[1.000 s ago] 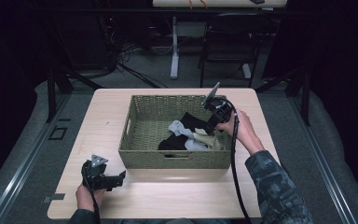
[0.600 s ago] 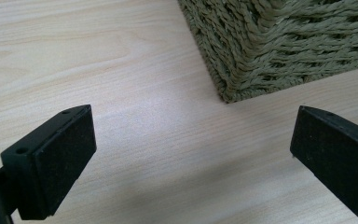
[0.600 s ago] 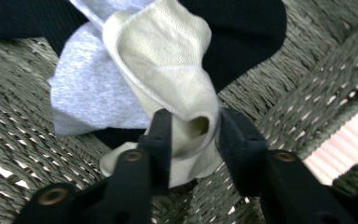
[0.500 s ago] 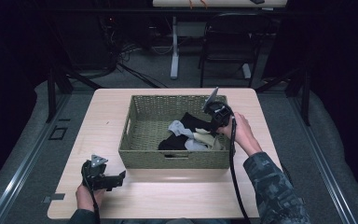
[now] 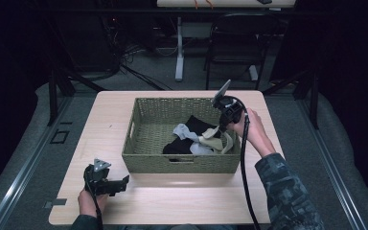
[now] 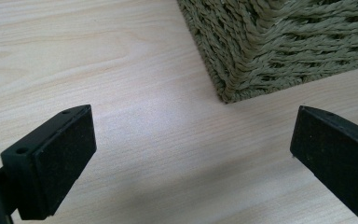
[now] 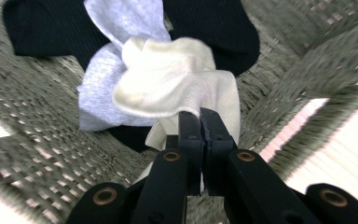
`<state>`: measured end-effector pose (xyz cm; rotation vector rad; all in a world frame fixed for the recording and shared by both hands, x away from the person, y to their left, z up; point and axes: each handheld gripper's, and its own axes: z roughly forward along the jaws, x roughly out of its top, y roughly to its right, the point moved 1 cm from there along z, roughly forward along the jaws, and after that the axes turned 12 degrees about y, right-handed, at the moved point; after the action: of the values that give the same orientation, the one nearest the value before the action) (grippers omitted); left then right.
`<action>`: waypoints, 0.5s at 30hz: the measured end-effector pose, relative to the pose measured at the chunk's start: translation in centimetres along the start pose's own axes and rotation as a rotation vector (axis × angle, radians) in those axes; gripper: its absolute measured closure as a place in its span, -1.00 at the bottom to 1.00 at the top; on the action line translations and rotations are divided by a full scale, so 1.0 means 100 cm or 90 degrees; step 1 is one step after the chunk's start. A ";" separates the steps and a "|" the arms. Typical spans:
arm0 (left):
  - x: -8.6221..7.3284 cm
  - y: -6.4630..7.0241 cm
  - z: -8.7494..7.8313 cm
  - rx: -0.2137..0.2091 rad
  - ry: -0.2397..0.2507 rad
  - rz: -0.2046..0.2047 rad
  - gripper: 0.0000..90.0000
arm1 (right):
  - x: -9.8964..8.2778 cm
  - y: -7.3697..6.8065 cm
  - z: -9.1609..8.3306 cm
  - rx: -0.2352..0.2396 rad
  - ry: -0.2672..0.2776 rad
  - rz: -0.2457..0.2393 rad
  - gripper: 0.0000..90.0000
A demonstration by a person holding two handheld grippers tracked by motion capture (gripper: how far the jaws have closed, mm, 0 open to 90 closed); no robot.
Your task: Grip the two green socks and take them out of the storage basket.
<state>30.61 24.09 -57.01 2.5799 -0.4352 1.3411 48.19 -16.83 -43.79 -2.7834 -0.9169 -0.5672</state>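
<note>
Pinching a fold of the cream sock [image 7: 177,79] between pads brought flat together, the right gripper [image 5: 219,130] hangs over the right half of the woven basket [image 5: 143,155], jaws pointing down and leftward into it. Lying just ahead of and below the claw, bunched on top of a grey sock [image 7: 102,98] and a black garment [image 7: 42,28], with the loose tail of the cream sock trailing toward the basket's near-right corner (long axis hard to read, crumpled as it is). Closest by far to the right hand [image 5: 253,129]; waiting well apart, resting on the table [image 5: 172,201] by the basket's near-left corner, the left gripper [image 6: 191,154], jaws spread wide and holding nothing. Compared with a second ago: right jaws just closed, now gripping cloth; hand and gripper a touch higher over the pile, so probably starting to lift; left side unchanged.
</note>
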 end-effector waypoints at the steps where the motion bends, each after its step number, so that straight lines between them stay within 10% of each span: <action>1: 0.000 0.000 0.000 0.000 0.000 0.000 -1.00 | 0.001 0.000 -0.003 0.002 0.001 0.001 0.97; 15: 0.000 0.000 0.000 -0.002 0.003 -0.001 -1.00 | 0.019 -0.003 -0.037 -0.003 0.045 0.004 0.97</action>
<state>30.58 24.08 -56.97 2.5741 -0.4333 1.3436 48.27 -16.50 -39.60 -2.7502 -0.8926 -0.6643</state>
